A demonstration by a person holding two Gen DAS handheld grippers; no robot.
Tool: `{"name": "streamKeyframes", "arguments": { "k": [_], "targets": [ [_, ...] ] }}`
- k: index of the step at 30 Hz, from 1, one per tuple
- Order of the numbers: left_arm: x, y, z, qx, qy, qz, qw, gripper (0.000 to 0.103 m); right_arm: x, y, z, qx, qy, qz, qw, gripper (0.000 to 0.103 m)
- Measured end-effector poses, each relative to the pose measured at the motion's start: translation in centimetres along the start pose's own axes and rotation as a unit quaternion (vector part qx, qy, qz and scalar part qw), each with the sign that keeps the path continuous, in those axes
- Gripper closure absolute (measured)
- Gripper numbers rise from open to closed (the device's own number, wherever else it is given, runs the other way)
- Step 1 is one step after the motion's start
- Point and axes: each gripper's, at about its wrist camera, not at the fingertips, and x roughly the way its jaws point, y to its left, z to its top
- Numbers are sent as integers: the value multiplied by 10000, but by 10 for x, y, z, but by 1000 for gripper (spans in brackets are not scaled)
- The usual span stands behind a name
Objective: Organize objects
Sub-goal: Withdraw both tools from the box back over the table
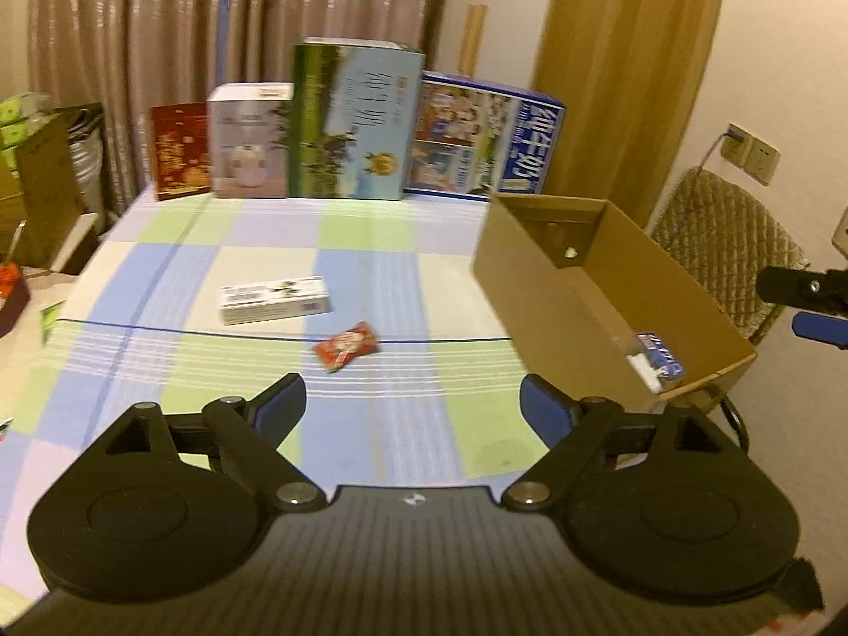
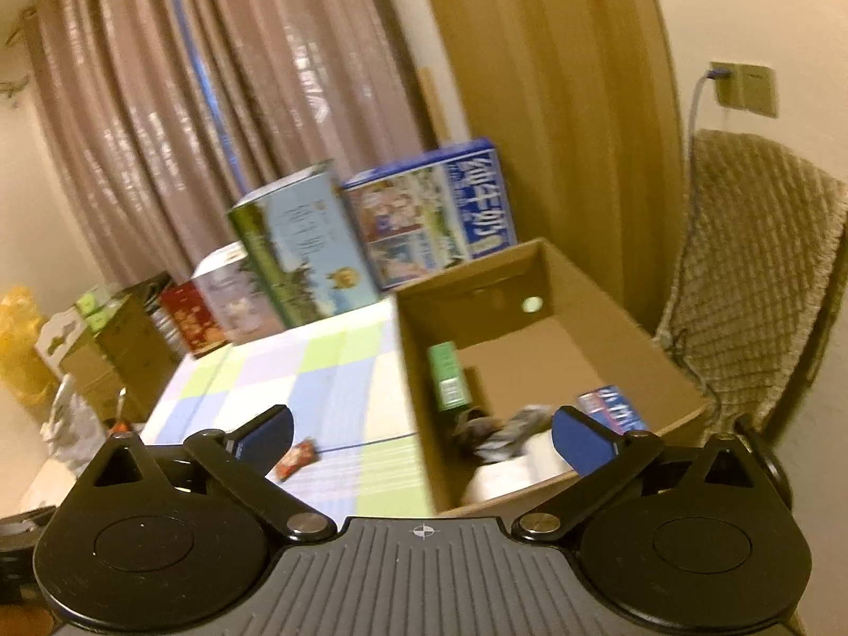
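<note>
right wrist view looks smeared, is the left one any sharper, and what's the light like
Right wrist view: motion blur smears the cardboard box and its contents; only the right gripper looks crisp. Left wrist view: sharper, the white box and red packet read clearly, though print stays soft. Both: warm yellowish indoor light, fisheye bending at the edges.

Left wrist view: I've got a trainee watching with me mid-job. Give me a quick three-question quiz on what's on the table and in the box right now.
1. True or false: the left gripper is holding the red snack packet.
2. Which loose item lies farther from the cardboard box: A) the red snack packet, B) the white carton?
3. Fill in: the small blue packet lies ____ the cardboard box.

Key
1. False. Its jaws are wide apart and empty; the packet lies on the checked tablecloth.
2. B.
3. Inside, near its close end.
</note>
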Motion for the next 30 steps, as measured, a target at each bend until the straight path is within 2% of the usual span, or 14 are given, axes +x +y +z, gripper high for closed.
{"name": "streamKeyframes", "arguments": {
  "k": [6, 12, 30],
  "targets": [
    [-23, 32, -6, -65, -119, 309, 9994, 6, 9, 35, -23, -151, 251, 246, 9993, 2],
    [-29, 57, -13, -191, -51, 513, 9985, 4, 18, 57, -40, -281, 447, 360, 9980, 2],
    [-21, 87, -22, -327, 11, 629, 9975, 1, 42, 85, -56, -480, 730, 464, 9951, 2]
  ]
}}
